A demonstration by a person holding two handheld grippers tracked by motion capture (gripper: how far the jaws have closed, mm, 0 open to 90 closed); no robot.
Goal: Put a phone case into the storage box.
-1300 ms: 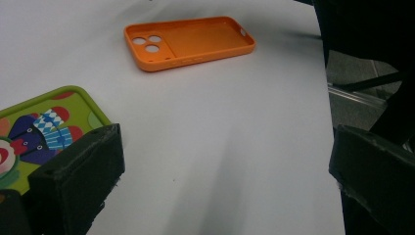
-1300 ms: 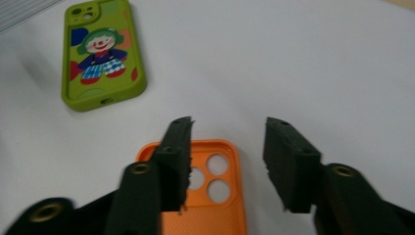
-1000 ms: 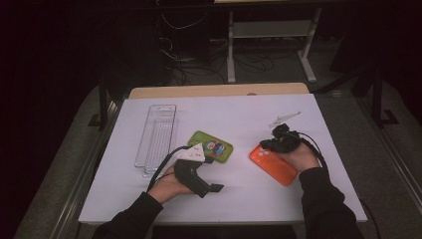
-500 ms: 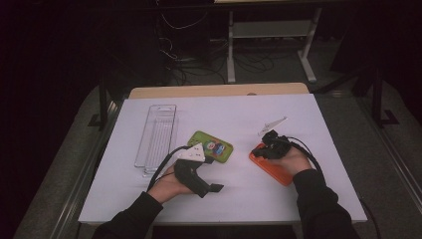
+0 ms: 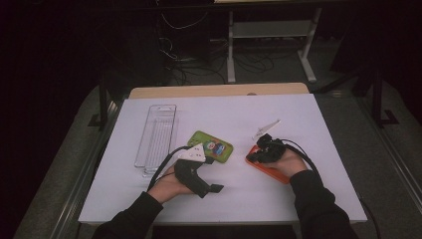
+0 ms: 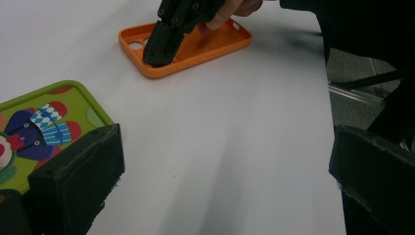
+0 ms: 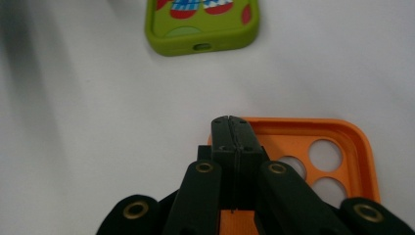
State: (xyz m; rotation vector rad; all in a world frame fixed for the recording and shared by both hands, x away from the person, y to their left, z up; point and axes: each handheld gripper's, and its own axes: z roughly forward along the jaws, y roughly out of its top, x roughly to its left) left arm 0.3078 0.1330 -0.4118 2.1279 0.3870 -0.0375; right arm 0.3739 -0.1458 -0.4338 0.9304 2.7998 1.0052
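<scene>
An orange phone case (image 5: 272, 173) lies hollow side up on the white table (image 5: 224, 109), at the right. My right gripper (image 5: 253, 156) is shut with nothing between its jaws. Its joined tips (image 7: 231, 128) rest at the rim of the orange case (image 7: 342, 142), near the camera holes, and the left gripper view shows these tips (image 6: 159, 56) inside the case (image 6: 205, 49). A green phone case (image 5: 211, 147) with a colourful picture lies at mid table. My left gripper (image 6: 225, 176) rests open just in front of the green case (image 6: 49, 122), its jaws wide apart over bare table.
A clear plastic tray (image 5: 157, 134) lies lengthwise at the left of the table. A wooden edge runs along the table's far side, with a dark floor, cables and a metal stand behind. Both forearms come in from the near edge.
My right hand has slid left and a little down, bringing the shut jaws to the left end of the orange case. The left hand and both cases have stayed put.
</scene>
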